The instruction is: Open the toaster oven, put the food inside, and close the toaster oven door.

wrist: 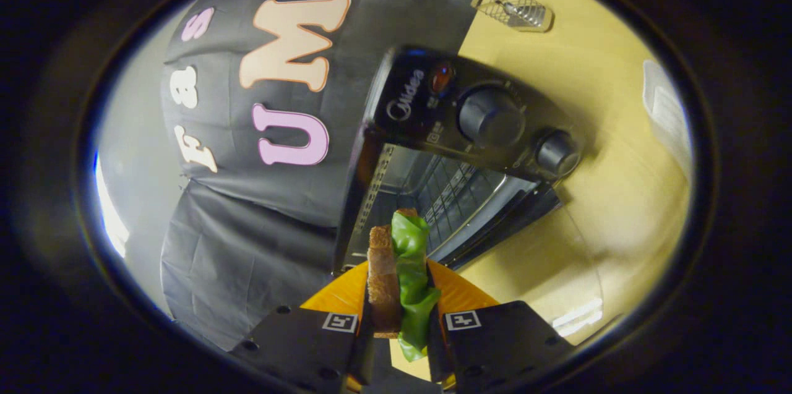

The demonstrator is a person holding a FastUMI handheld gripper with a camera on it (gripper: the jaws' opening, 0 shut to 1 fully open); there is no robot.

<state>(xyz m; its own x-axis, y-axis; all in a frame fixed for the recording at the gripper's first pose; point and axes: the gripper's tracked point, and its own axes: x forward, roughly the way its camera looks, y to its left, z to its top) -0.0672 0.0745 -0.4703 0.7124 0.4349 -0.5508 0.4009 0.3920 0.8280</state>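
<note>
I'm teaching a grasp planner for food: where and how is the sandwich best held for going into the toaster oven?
Across its flat faces, as the gripper does now: fingers press bread and lettuce together on the sandwich, its free end leading toward the open toaster oven.

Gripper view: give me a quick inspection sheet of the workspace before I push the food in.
Surface: yellowish tabletop, bare beside the oven.
Job's things: toaster oven with its door open and wire rack visible inside; sandwich of bread and green lettuce held on edge, just short of the opening.
Clutter: a small wire rack on the table beyond the oven; a pale object past the oven's knob side, too blurred to identify.
Grippers: gripper shut on the sandwich, both fingers pressing its sides.
Cables: nothing seen.
Surroundings: black cloth booth wall beside the oven.
</note>
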